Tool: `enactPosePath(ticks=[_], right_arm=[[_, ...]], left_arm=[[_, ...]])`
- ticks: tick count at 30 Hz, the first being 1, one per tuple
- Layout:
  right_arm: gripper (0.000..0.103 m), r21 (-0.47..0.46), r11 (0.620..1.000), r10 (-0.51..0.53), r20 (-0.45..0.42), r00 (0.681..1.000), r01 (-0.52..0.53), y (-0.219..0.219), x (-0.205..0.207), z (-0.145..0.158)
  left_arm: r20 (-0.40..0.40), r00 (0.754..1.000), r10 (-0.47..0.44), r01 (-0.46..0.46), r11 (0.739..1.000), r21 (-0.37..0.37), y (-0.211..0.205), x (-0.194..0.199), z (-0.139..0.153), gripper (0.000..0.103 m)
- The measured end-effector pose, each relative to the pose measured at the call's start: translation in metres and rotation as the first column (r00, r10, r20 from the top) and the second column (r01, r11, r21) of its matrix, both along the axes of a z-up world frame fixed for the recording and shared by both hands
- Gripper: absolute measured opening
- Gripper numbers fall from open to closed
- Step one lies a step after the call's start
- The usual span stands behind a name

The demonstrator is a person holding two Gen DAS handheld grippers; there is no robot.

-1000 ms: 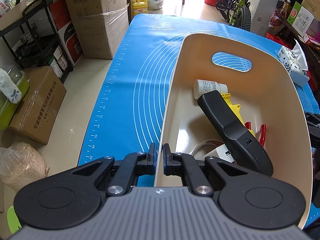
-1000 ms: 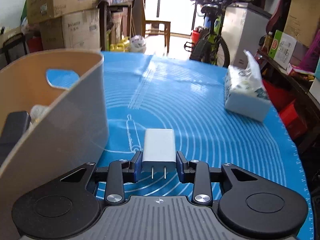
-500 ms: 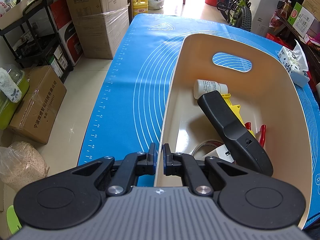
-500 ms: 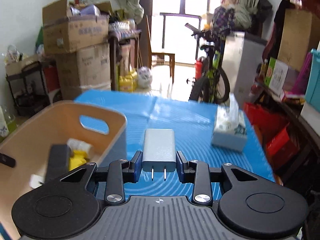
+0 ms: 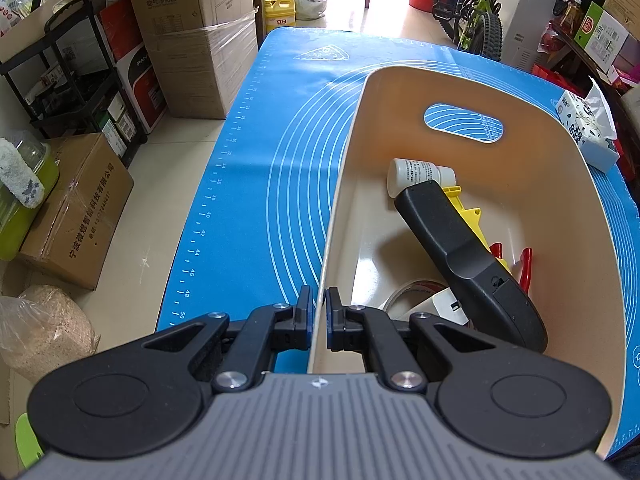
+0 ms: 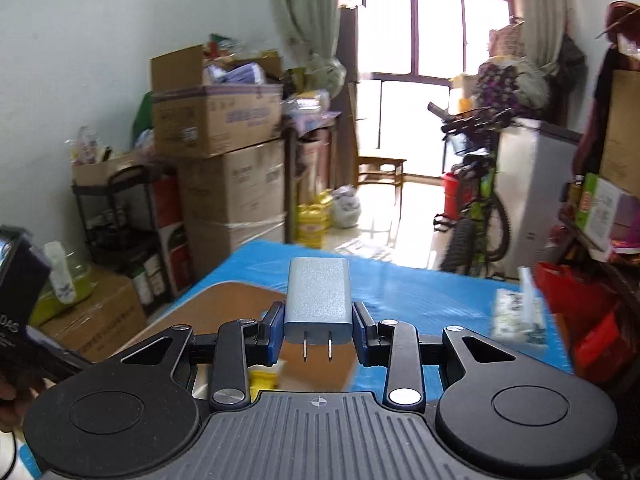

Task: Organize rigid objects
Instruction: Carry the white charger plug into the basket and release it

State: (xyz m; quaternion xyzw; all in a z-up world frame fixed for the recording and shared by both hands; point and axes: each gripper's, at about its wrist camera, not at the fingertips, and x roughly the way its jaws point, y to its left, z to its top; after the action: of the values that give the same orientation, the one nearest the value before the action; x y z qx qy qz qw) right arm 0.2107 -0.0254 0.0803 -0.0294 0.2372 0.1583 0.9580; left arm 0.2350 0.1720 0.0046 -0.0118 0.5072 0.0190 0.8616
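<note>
1. The left gripper [image 5: 318, 306] is clamped on the thin near wall of the cream plastic bin [image 5: 592, 216]: one blue-padded finger outside, one inside, the rim edge running up between them.
2. The bin is smooth and glossy, with rounded corners and an oval handle cutout [image 5: 463, 123] in its far wall.
3. Inside it lie a white cylindrical bottle [image 5: 416, 173] on its side, a long matte black handle-shaped device [image 5: 468, 264] leaning across a yellow plastic piece [image 5: 472, 216], red-handled pliers [image 5: 524, 264], a tape roll [image 5: 404, 290] and a white charger block [image 5: 444, 304].
4. The bin's left half, along the gripped wall, shows bare floor.
5. The right gripper [image 6: 318, 332] holds a grey wall charger [image 6: 318, 300] by its flat sides, squeezed between blue pads, two metal prongs pointing back toward the camera. Its body is a rounded rectangular block with a fine matte finish.
6. The charger hangs in the air above the bin's far end; the bin interior is blurred in the right wrist view.
7. A blue silicone baking mat [image 5: 256, 184] printed with white arcs and a ruler edge covers the table; its left strip beside the bin is bare.
8. A soft tissue pack [image 5: 588, 128] sits on the mat to the right of the bin, apart from it.
9. Cardboard boxes [image 5: 200, 40] and a black metal rack [image 5: 76, 80] crowd the floor past the table's left edge.
</note>
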Motion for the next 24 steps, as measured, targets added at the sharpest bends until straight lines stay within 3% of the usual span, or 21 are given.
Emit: enactPosePath(ticks=[8, 24], right_arm=[[0.042, -0.038, 0.996, 0.07, -0.124, 0.99, -0.076, 0.042, 0.012, -0.031], [0.042, -0.087, 0.992, 0.053, -0.332, 0.942, -0.087, 0.065, 0.024, -0.079]], left_arm=[[0.0, 1.0, -0.003, 0.003, 1.0, 0.005, -0.001, 0.0, 0.0, 0.008], [-0.001, 1.0, -0.004, 0.004, 1.0, 0.012, -0.002, 0.0, 0.0, 0.008]])
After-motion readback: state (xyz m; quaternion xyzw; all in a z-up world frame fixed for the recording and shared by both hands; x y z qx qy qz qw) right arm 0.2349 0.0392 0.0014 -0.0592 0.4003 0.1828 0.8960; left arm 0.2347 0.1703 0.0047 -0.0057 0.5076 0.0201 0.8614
